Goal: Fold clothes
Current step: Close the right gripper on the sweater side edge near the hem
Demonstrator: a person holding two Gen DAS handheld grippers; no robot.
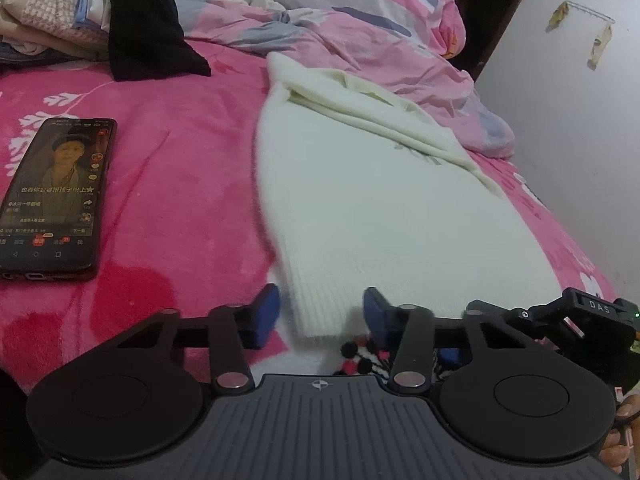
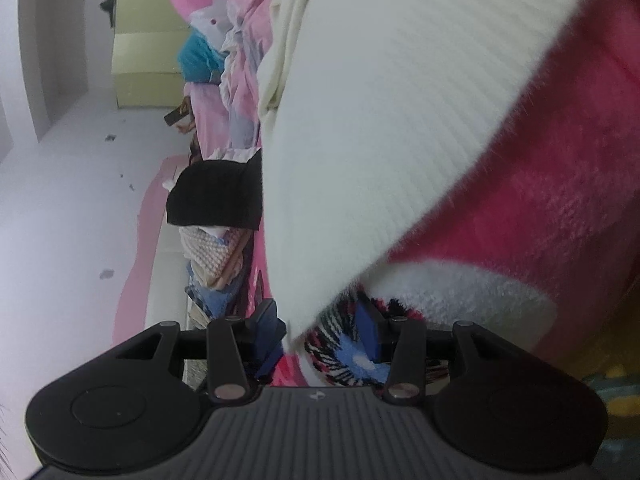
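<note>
My left gripper (image 1: 320, 312) sits at the near edge of the bed (image 1: 168, 168), jaws wide, straddling the near-left corner of the sweater's (image 1: 372, 208) ribbed hem without pinching it. My right gripper (image 2: 320, 332) is rolled on its side at the same hem; its jaws are also apart, the hem corner hanging between them, not clamped as far as I can tell.

The sweater lies flat along the bed, hem toward me, with one sleeve (image 1: 384, 120) already folded across its far part. A phone (image 1: 56, 196) rests near the left edge, well apart from the sweater. Beyond, a black garment (image 1: 148, 20) and a pile of clothes (image 1: 48, 20) sit by the far left corner, a quilt (image 1: 360, 16) across the far edge.

Judgement: the hem grasp is in hand. Next, both jaws must close on the hem corners, then carry them toward the collar.
</note>
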